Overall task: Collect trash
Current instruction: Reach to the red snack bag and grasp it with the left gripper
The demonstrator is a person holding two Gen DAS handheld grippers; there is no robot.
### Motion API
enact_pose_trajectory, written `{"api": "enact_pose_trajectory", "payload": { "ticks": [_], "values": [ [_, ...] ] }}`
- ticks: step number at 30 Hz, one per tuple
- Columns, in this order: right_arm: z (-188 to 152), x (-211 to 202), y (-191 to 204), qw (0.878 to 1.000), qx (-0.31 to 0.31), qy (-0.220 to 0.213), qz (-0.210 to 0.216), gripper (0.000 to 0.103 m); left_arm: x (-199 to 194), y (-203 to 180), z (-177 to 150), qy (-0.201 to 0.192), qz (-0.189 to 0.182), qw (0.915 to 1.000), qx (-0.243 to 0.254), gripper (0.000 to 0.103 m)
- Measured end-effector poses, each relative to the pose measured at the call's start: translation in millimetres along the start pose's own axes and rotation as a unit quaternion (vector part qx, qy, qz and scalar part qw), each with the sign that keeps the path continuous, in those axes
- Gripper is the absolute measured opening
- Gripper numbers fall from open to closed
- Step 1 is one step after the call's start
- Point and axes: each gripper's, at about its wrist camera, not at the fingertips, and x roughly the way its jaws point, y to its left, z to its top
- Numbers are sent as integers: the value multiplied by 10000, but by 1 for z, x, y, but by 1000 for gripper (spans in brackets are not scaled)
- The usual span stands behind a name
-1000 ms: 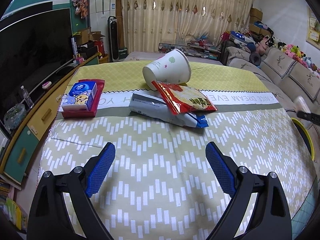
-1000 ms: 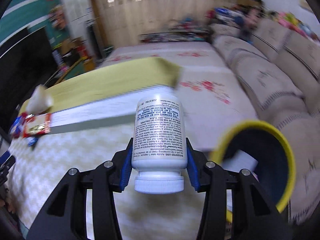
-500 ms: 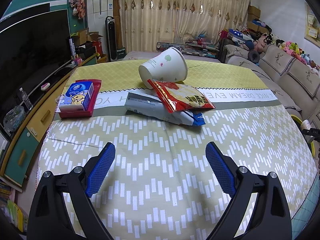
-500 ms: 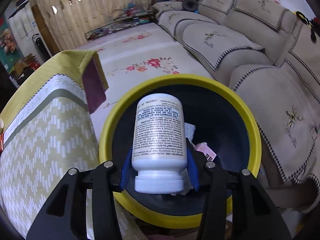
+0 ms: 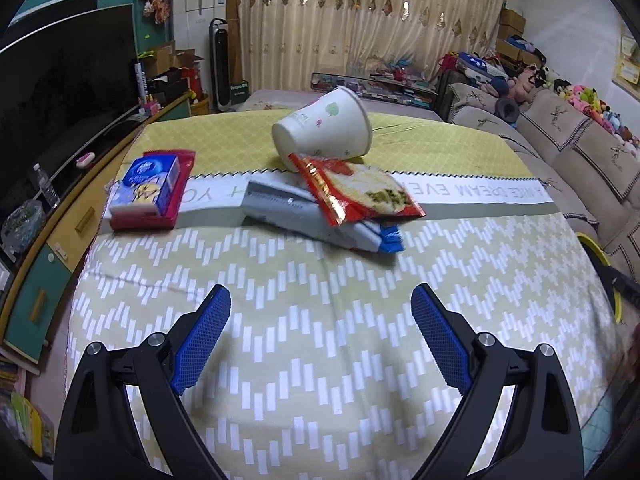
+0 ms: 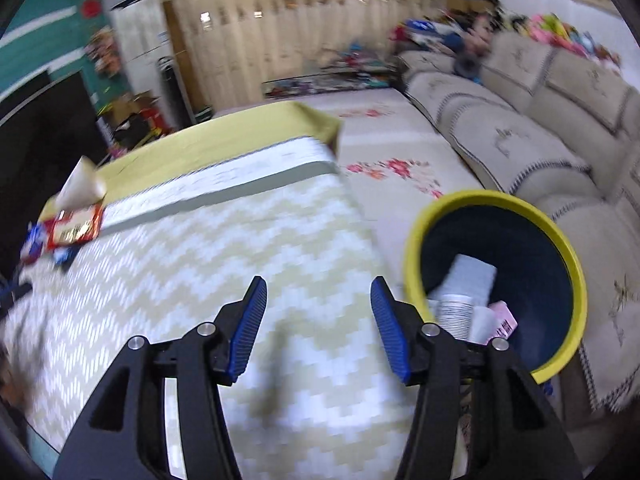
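Both your grippers, left [image 5: 320, 312] and right [image 6: 318, 300], have jaws open and empty; remaining wrappers [image 5: 360, 196] and cup [image 5: 324, 128] lie far ahead of the left, bin [image 6: 496, 272] right of the table [image 5: 320, 360].

White bottle [image 6: 460, 300] in bin [image 6: 416, 240]; cup [image 5: 324, 128] tipped.

Matt woven cloth [image 5: 320, 320] covers the table; the cup [image 5: 324, 130] looks like smooth paper; the red wrapper [image 5: 360, 196] is glossy, crinkled foil; each claw [image 5: 320, 336] has ribbed blue pads [image 6: 250, 326] on matt black plastic; the bin [image 6: 560, 236] rim is smooth plastic.
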Motion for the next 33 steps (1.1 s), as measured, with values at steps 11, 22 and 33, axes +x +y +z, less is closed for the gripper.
{"api": "enact_pose_trajectory", "payload": {
  "ticks": [11,22,33],
  "values": [
    [-2,3,0,9999,118,54,-49,58,11,-19,84,-172,36,9968,783,90],
    [-1,12,-4,9993,204,291,-64,58,77,-15,107,699,-40,9948,733,90],
    [-1,14,-4,9993,199,290,-91,58,114,-12,117,1261,-189,9909,431,67]
  ]
}}
